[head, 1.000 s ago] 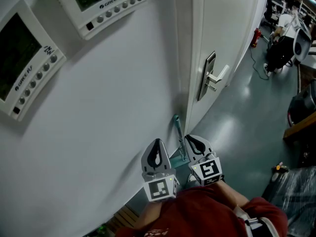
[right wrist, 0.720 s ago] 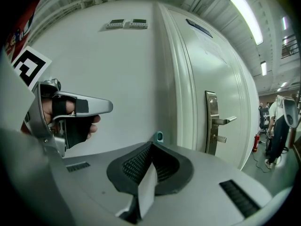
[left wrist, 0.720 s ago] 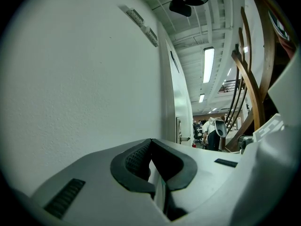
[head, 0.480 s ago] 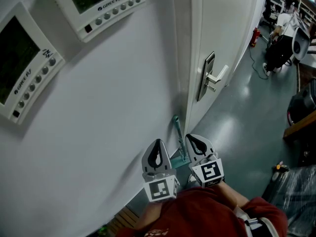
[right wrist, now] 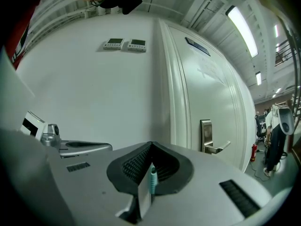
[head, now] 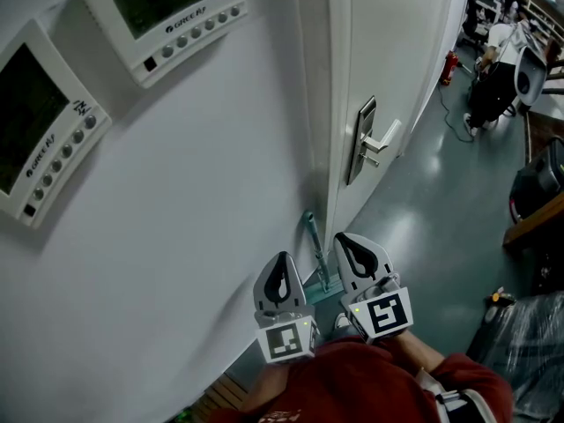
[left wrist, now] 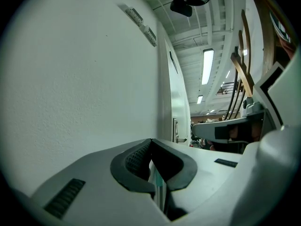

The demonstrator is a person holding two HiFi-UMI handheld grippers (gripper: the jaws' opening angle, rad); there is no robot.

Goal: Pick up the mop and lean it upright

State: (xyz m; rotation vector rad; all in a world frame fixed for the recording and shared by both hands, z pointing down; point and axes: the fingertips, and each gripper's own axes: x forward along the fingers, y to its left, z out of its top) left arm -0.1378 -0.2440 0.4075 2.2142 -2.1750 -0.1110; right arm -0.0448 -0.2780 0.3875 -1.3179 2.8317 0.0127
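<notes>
The mop (head: 315, 247), a slim pole with a teal grip end, stands nearly upright close by the white wall (head: 203, 192) beside the door frame (head: 339, 104).

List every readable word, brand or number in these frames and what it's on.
"GREE": upper wall controller, printed below its screen.
"GREE": left wall controller, printed beside its screen.
The marks after each brand name are too small to read.
The door plate is too blurred to read.
</notes>
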